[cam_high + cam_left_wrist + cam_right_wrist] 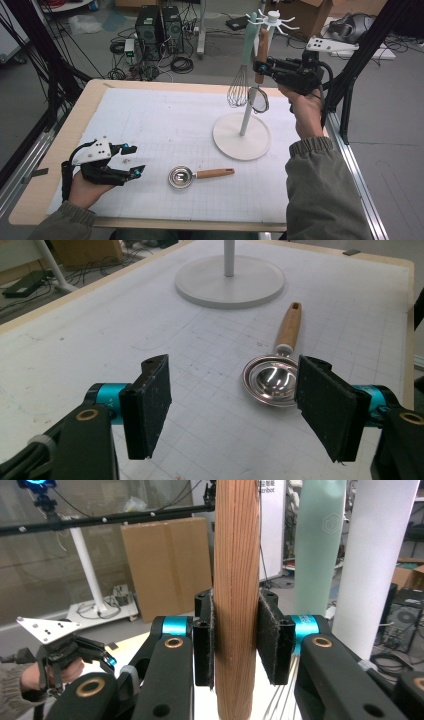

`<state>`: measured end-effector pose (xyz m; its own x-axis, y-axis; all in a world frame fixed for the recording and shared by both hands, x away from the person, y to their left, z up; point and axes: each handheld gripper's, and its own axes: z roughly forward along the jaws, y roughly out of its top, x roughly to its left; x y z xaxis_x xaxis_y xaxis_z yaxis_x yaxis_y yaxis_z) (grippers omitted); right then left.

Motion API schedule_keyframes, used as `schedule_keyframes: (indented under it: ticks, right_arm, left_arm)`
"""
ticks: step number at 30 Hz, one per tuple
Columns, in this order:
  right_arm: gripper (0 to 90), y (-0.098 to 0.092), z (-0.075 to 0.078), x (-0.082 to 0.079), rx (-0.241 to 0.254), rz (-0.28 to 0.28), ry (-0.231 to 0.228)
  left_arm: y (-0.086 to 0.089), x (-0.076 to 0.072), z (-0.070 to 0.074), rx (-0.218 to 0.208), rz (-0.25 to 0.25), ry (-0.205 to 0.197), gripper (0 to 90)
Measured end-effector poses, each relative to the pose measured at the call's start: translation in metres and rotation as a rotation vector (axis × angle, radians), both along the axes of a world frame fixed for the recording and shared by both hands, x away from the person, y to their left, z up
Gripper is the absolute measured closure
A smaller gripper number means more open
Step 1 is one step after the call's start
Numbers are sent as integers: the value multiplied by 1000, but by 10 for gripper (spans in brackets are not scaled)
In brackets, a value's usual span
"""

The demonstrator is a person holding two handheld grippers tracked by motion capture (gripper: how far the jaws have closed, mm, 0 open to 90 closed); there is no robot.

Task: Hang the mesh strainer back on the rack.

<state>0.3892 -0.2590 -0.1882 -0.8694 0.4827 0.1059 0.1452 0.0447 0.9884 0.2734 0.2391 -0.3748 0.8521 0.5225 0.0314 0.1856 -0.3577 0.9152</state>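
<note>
Right claw (259, 67) clamps strainer's wooden handle (236, 595) at rack (246, 117); left claw (131, 159) open. Risk: snagging whisk (239, 90).

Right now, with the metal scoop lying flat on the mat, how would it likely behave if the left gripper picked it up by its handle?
The scoop looks rigid. Its shiny metal bowl probably outweighs the wooden handle, so it may droop bowl-first. The handle's smooth, rounded wood might twist between the open left gripper pads.

I work in a lab: computer towers (159, 27), tangled cables (181, 64) on the floor, cardboard boxes (312, 12) around my table (60, 145).
</note>
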Motion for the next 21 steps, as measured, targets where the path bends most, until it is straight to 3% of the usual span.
schedule_keyframes:
  ticks: [9,21]
  right_arm:
    - [714,-1,-6,3,53,13,19]
    - [713,-4,-7,2,60,-30,29]
  left_arm:
    - [0,-1,1,1,-4,-2,315]
    - [-1,-1,1,2,-12,-3,319]
